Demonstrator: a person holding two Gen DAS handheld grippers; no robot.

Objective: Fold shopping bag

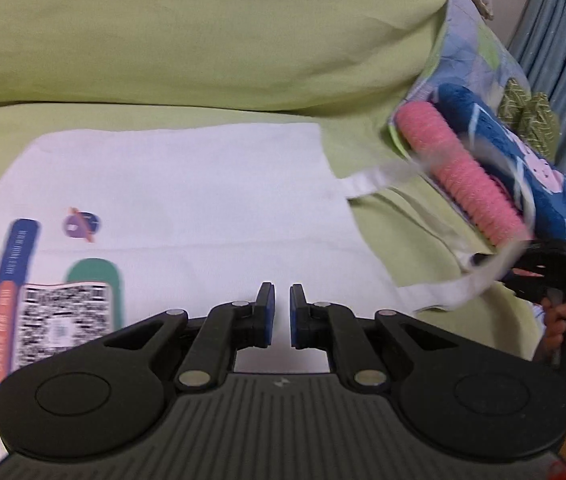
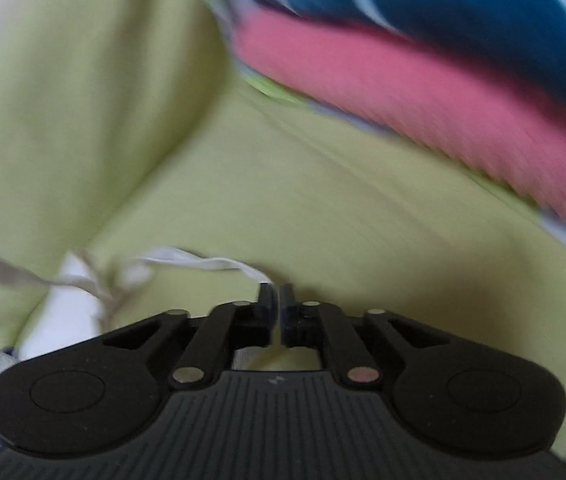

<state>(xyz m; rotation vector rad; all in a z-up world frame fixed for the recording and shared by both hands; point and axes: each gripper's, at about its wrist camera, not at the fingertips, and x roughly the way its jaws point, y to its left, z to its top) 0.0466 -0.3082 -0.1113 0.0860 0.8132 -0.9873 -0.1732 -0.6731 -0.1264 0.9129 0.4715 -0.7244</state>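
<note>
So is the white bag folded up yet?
Not yet. The white bag lies spread flat on the green sheet, its print showing, no fold visible.

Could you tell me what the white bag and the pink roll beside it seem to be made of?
The bag looks like matte woven cotton or canvas: it lies limp, with printed graphics. The pink roll looks like knitted or terry cloth, judging by its ribbed, fuzzy surface.

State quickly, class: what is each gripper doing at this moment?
Left gripper: closed, holding nothing, above the white printed cloth shopping bag.
Right gripper: closed on the bag's white fabric handle strap.
</note>
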